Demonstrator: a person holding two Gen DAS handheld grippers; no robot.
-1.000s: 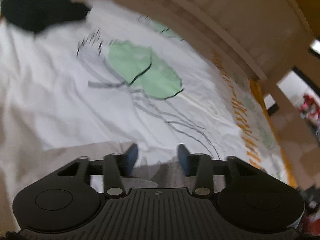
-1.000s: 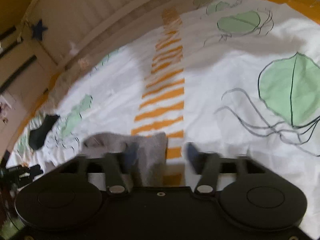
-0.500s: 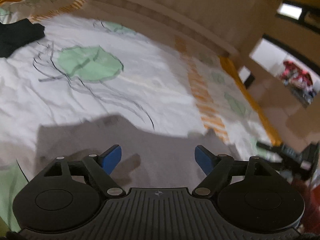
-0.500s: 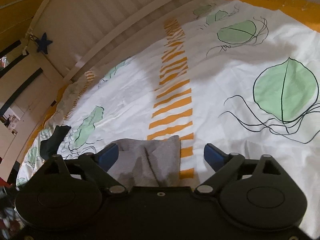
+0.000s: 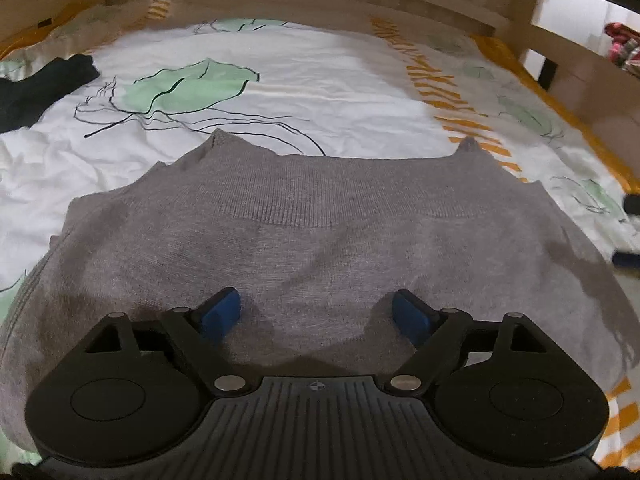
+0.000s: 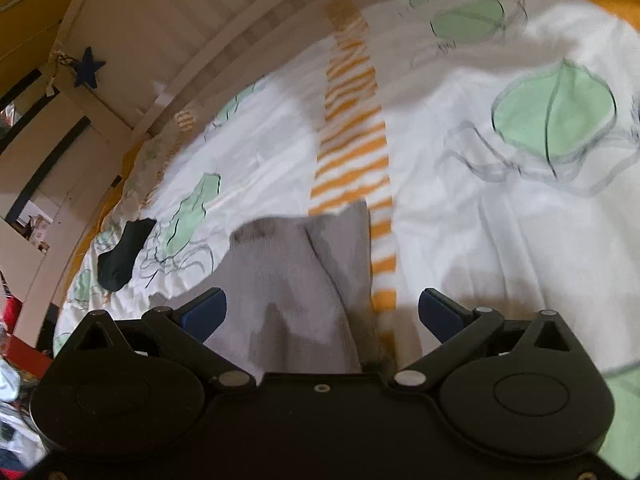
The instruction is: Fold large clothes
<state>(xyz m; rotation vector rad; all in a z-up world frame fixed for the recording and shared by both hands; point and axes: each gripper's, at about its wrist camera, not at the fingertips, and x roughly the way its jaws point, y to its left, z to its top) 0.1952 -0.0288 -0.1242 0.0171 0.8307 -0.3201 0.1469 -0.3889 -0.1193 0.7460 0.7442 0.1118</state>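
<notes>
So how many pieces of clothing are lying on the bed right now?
2. A grey sweater spread on the bedcover just ahead of both tools, and a dark garment farther off by the bed's edge. Others may lie outside the views.

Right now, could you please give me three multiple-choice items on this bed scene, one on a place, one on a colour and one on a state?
1. Where does the dark garment lie in the left wrist view?
A. On top of the grey sweater
B. On the bedspread, at the far left, apart from the sweater
C. Between the left gripper's fingers

2. What colour are the stripes printed on the bedspread?
A. Orange
B. Purple
C. Red

3. How does the right gripper stand?
A. Shut on the sweater
B. Shut on nothing
C. Open

Answers:
1 B: the dark garment lies on the bedspread, with white cloth between it and the grey sweater.
2 A: the striped band is orange on white.
3 C: the right gripper has jaws wide apart, having just been opening, over the sweater without pressing it.
</notes>
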